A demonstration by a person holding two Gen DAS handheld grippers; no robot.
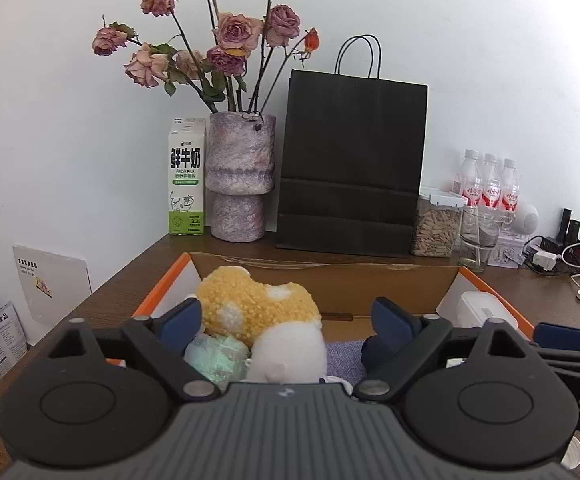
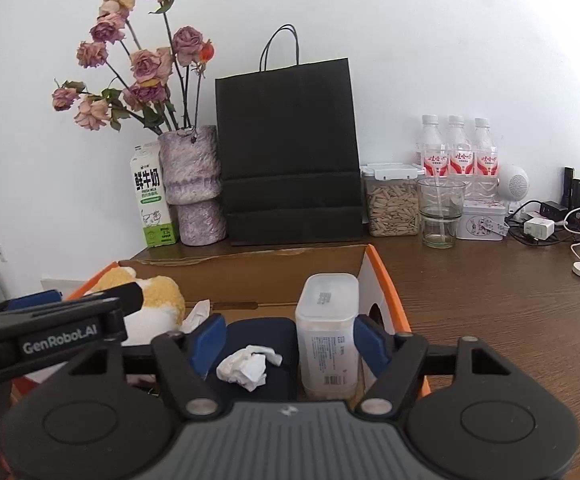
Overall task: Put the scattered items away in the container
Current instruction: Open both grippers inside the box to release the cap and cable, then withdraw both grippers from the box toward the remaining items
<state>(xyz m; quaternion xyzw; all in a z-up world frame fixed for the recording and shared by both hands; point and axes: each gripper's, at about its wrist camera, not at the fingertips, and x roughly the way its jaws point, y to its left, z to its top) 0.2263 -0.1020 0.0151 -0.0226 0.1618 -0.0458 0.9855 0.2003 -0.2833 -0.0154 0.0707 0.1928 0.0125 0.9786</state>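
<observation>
An orange-rimmed cardboard box [image 1: 162,292] stands on the wooden table. My left gripper [image 1: 286,320] hangs open over the box's left part. A yellow and white plush toy [image 1: 258,312] lies between its blue pads, and neither pad presses on it. A pale green packet [image 1: 218,356] lies under the toy, beside a purple cloth [image 1: 341,356]. My right gripper [image 2: 290,340] is open over the right part of the box [image 2: 389,292]. Between its fingers are a crumpled tissue [image 2: 248,366] on a dark blue item and an upright white plastic container [image 2: 327,336] next to the right pad.
Along the wall stand a milk carton [image 1: 186,176], a vase of dried roses [image 1: 240,176], a black paper bag [image 1: 349,168], a seed jar [image 2: 391,200], a glass [image 2: 439,212], three water bottles [image 2: 455,152] and a tin. Chargers and cables [image 2: 549,220] lie at the far right.
</observation>
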